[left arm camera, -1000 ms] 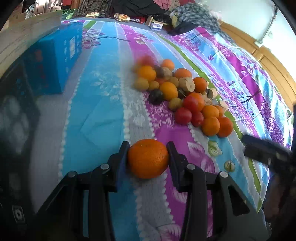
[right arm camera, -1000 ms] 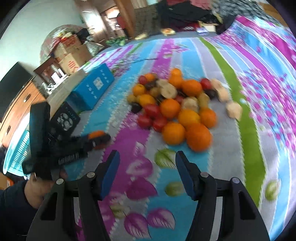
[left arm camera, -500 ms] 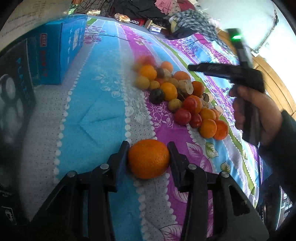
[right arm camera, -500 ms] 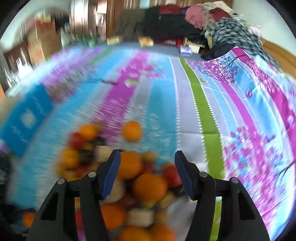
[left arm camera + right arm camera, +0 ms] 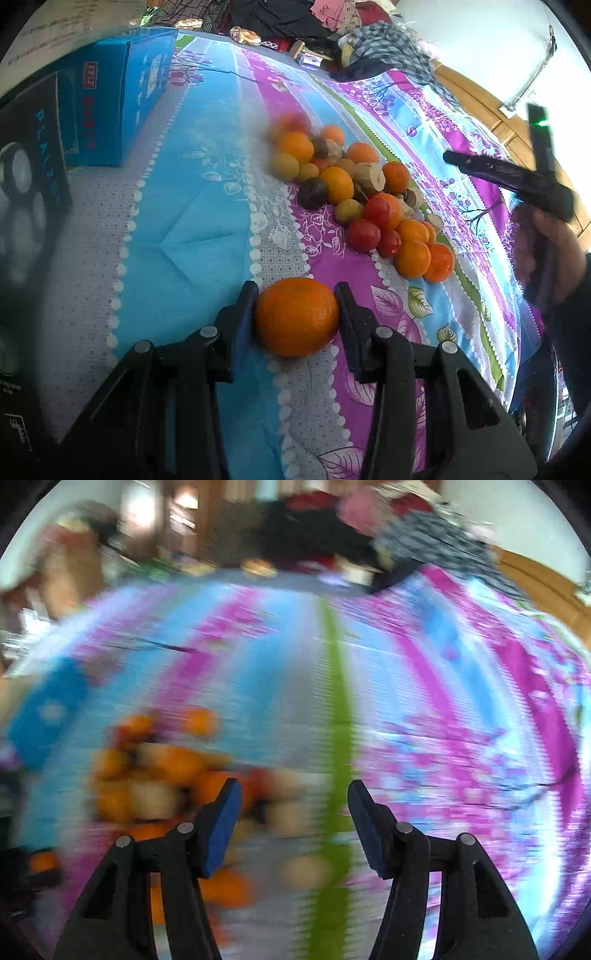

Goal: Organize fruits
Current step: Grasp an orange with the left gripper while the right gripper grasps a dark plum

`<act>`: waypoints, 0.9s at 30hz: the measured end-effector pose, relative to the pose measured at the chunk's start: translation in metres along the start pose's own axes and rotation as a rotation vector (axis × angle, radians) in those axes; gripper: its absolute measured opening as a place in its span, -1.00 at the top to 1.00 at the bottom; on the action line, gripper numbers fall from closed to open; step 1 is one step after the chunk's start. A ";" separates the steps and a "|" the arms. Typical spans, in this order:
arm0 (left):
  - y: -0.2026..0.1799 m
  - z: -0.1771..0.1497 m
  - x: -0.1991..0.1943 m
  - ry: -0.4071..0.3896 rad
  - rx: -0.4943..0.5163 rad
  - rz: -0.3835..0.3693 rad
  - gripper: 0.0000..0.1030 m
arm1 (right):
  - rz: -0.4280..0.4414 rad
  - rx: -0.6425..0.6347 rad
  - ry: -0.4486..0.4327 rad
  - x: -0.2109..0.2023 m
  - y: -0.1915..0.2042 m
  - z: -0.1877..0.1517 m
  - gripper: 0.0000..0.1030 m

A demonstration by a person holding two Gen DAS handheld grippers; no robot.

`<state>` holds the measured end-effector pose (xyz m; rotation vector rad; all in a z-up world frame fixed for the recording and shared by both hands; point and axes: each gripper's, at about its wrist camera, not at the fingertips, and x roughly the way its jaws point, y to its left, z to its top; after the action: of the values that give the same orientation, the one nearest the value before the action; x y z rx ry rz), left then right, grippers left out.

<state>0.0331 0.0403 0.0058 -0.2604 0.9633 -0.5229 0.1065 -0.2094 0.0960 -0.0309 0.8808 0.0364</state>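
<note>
Left wrist view: the left tongs (image 5: 297, 314) are clamped on a round orange-skinned fruit (image 5: 297, 316), both blue pads pressed against its sides, and the fruit rests low over the striped blue, purple and grey floral bedspread (image 5: 192, 236). Beyond it, up and to the right, lies a heap of mixed fruits (image 5: 354, 199): oranges, red tomato-like ones, small yellow ones, a dark purple one and some pale cut pieces, all touching each other on the purple stripe. A blue cardboard box (image 5: 110, 107) stands at the far left of the bedspread, with a black printed box (image 5: 29, 173) just beside it, nearer the camera. At the right edge a person's hand (image 5: 546, 251) grips the black handle of the right tongs (image 5: 458, 159), which hang above the bedspread, well apart from the heap; how wide they stand cannot be told here.

Right wrist view: the picture is badly smeared. The right tongs (image 5: 293, 812) stand apart with nothing between the blue pads, above the bedspread. The heap of fruits (image 5: 155, 775) shows as orange and pale blurs to the left of and behind the left finger. A green stripe (image 5: 336, 716) runs up between the fingers.
</note>
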 end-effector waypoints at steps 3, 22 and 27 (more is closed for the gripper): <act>0.000 0.000 0.000 0.000 0.002 0.002 0.15 | 0.192 -0.032 -0.006 -0.004 0.051 -0.011 -0.18; 0.007 0.000 0.000 -0.012 -0.026 -0.034 0.16 | 0.295 -0.085 0.209 0.066 0.154 -0.044 0.02; 0.008 0.000 0.000 -0.012 -0.033 -0.043 0.16 | 0.245 -0.080 0.192 0.077 0.158 -0.033 0.02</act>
<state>0.0353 0.0476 0.0024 -0.3148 0.9566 -0.5445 0.1229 -0.0512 0.0135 -0.0009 1.0706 0.3018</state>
